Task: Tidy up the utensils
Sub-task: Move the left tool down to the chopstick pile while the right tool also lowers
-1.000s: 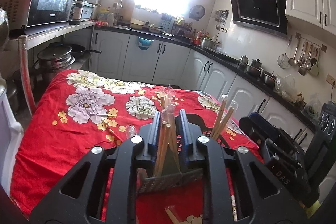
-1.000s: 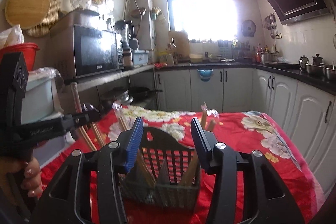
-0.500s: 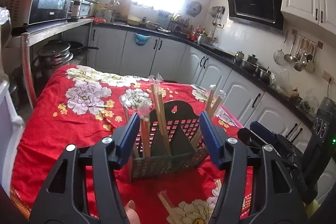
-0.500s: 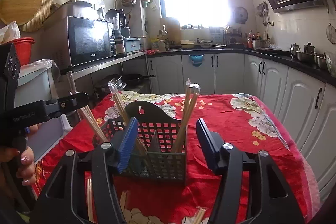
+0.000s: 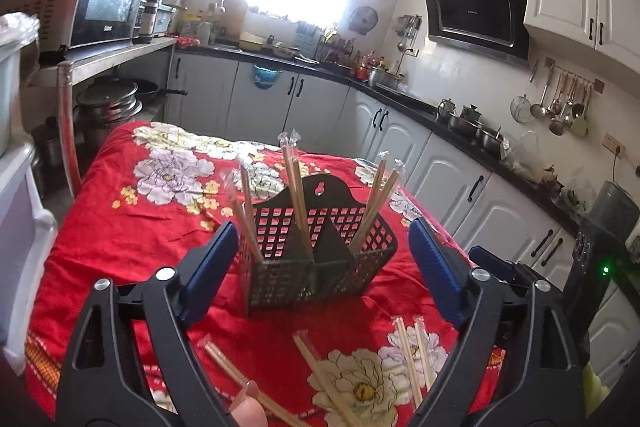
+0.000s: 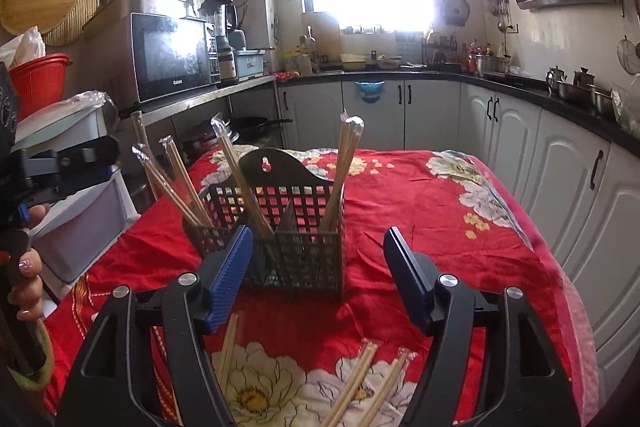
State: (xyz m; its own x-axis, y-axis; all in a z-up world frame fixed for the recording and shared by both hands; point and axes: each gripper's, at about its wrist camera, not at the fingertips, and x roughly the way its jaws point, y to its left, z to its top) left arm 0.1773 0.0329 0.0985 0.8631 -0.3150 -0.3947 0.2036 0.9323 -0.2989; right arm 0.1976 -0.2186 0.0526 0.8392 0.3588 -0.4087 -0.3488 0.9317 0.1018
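A dark mesh utensil basket (image 5: 320, 267) stands on the red flowered tablecloth (image 5: 140, 227), with wrapped wooden chopsticks (image 5: 298, 195) upright in its compartments. It also shows in the right wrist view (image 6: 288, 239). My left gripper (image 5: 320, 267) is open and empty, just short of the basket. My right gripper (image 6: 320, 275) is open and empty, also short of the basket. Loose wrapped chopsticks lie on the cloth below the left gripper (image 5: 324, 379) and below the right gripper (image 6: 360, 383).
The other hand-held gripper shows at the left of the right wrist view (image 6: 60, 167). White drawers (image 6: 84, 219) stand beside the table's left edge. Kitchen cabinets (image 5: 480, 203) run along the right, close to the table.
My left gripper opened, let go of the chopsticks now standing in the basket, and pulled back. My right gripper also drew back from the basket, so loose chopsticks on the cloth came into view.
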